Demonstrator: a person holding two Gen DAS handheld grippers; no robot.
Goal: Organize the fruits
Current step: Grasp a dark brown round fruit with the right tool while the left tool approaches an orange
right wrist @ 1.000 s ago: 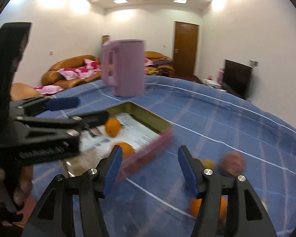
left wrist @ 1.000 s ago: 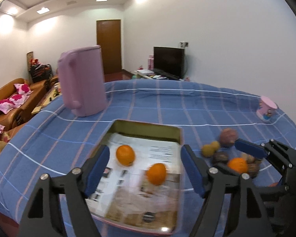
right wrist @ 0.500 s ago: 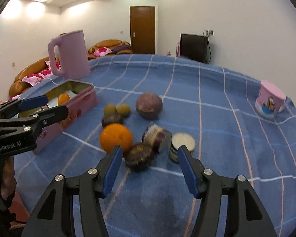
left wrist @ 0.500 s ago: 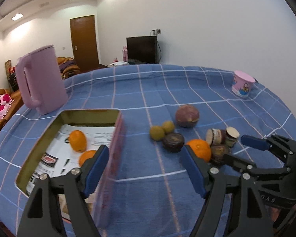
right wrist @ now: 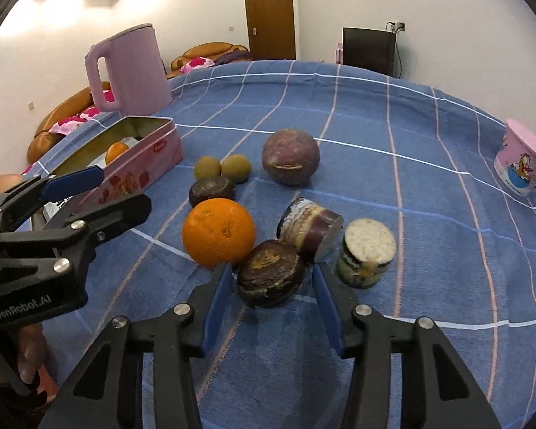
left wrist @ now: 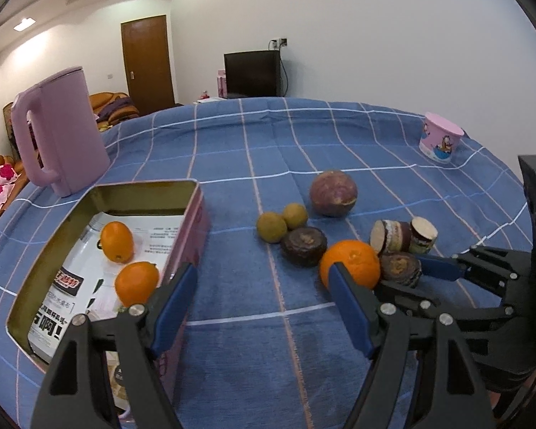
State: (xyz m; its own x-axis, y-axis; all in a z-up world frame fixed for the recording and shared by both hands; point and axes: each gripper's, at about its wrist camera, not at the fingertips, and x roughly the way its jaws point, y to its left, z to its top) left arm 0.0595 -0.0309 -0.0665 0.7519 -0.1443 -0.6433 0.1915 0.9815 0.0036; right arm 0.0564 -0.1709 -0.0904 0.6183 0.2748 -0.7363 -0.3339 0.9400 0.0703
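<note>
Right gripper (right wrist: pixel 271 298) has swung from the tin (right wrist: pixel 139 164) to a dark fruit (right wrist: pixel 269 273), fingers open astride it; left gripper (left wrist: pixel 262 307) open, empty.

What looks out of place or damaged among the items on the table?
Two cut, cylinder-shaped pieces sit among the whole fruits; one lies tipped on its side. The dark fruit between the right hand-held gripper fingers looks wrinkled and blotchy. Nothing has spilled.
</note>
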